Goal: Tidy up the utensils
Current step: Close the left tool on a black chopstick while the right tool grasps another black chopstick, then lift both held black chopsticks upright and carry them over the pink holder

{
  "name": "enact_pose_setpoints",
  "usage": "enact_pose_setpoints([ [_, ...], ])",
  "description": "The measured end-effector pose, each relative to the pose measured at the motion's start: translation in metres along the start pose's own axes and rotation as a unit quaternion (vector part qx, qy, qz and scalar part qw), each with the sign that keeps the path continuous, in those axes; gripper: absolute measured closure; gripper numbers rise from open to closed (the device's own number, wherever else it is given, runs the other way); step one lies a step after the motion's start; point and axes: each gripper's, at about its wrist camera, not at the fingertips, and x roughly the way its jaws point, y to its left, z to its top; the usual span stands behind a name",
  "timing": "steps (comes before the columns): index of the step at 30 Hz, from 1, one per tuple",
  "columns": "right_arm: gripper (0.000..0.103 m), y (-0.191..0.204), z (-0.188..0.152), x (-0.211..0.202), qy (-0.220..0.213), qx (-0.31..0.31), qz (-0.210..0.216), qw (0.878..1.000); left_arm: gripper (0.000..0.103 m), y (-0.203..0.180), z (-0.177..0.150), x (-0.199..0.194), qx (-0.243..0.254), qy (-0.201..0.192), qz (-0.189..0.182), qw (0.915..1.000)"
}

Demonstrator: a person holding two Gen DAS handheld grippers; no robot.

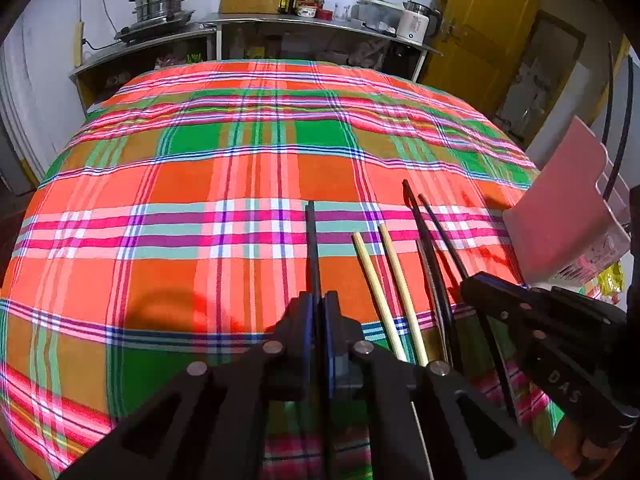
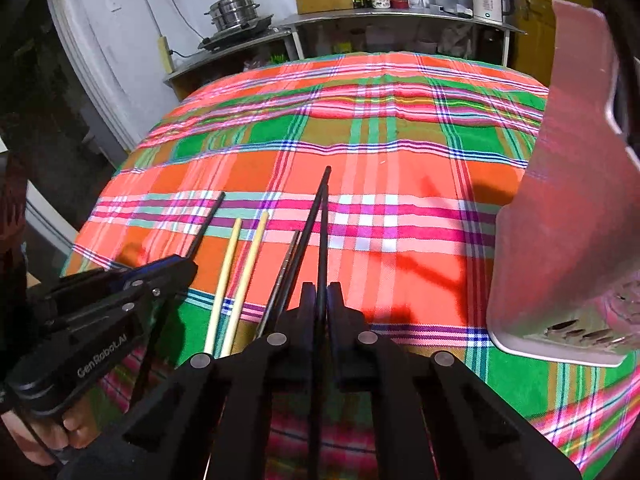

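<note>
Meanwhile, over the plaid-covered counter, my left claw pinches one black chopstick and my right claw pinches another. The pale wooden pair and more dark sticks lie between the two. I judge this the pick-up step (sorting half done); next each stick must be carried to the pink holder and released upright.
</note>
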Motion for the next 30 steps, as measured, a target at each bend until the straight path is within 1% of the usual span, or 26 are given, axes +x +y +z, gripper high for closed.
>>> enact_pose_setpoints([
  [3,0.098,0.002,0.002,-0.011,-0.011,-0.002,0.004,1.0,0.097,0.0,0.002,-0.012,-0.005,-0.014,-0.009,0.9998],
  [8,0.098,0.005,0.005,-0.033,-0.034,-0.004,0.013,0.999,0.097,-0.006,0.007,-0.041,0.002,-0.044,-0.019,0.9988],
  [11,0.098,0.007,0.006,-0.048,-0.05,-0.002,0.023,0.999,0.097,-0.009,0.012,-0.058,0.002,-0.059,-0.031,0.9978],
  [14,0.098,0.009,0.007,-0.066,-0.068,-0.004,0.029,0.997,0.097,-0.012,0.015,-0.076,0.009,-0.075,-0.034,0.9966],
  [24,0.098,0.013,0.009,-0.12,-0.121,-0.008,0.045,0.992,0.097,-0.027,0.02,-0.128,0.022,-0.117,-0.054,0.9915],
  [30,0.098,0.01,0.006,-0.144,-0.145,-0.003,0.046,0.988,0.097,-0.036,0.024,-0.145,0.029,-0.131,-0.063,0.9889],
])
